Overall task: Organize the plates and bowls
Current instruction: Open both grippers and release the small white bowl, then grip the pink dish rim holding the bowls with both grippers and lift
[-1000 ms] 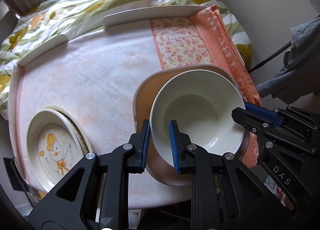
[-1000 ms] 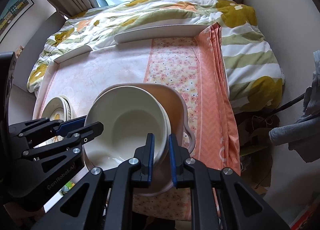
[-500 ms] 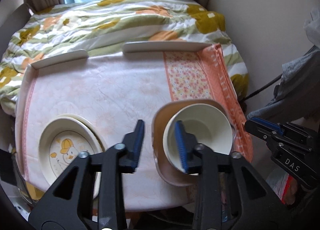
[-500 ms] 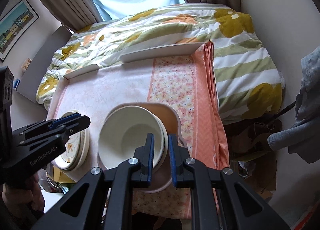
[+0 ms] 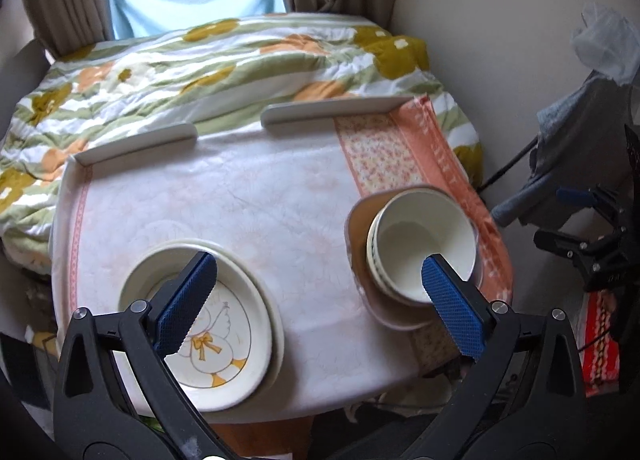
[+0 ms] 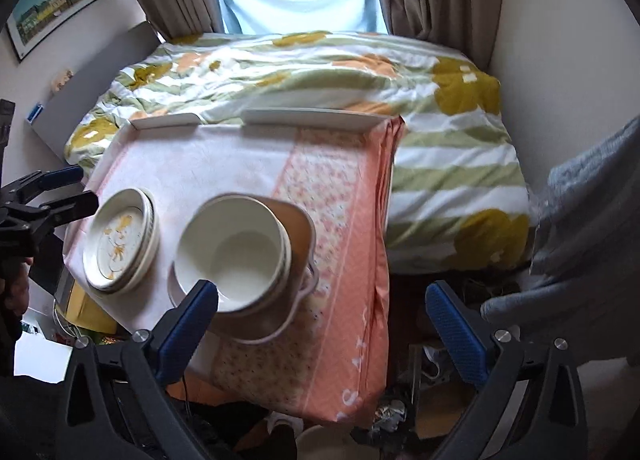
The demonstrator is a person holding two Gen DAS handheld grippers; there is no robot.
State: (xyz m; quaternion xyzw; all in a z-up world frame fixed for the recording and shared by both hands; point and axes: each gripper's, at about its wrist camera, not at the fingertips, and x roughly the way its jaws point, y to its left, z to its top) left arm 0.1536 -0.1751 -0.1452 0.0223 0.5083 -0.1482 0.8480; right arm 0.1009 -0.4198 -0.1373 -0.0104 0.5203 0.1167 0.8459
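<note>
A stack of white bowls [image 5: 424, 244] sits in a tan handled dish [image 5: 360, 220] at the table's right front; it also shows in the right wrist view [image 6: 236, 252]. A stack of plates, the top one with a duck picture [image 5: 208, 324], lies at the left front and shows in the right wrist view [image 6: 120, 240]. My left gripper [image 5: 320, 304] is open and empty, raised above the front edge between the two stacks. My right gripper [image 6: 328, 328] is open and empty, raised off the table's right front corner.
The small table [image 5: 224, 196] has a pale cloth, an orange floral runner [image 6: 332, 220] on its right side and raised white rims at the back. A bed with a floral quilt [image 6: 320, 76] lies behind. Grey clothing [image 6: 592, 244] hangs at the right. Clutter lies on the floor below.
Both grippers let go of the top bowl, opened wide and pulled back and up from the table. The bowl now rests on the stack in the tan dish.
</note>
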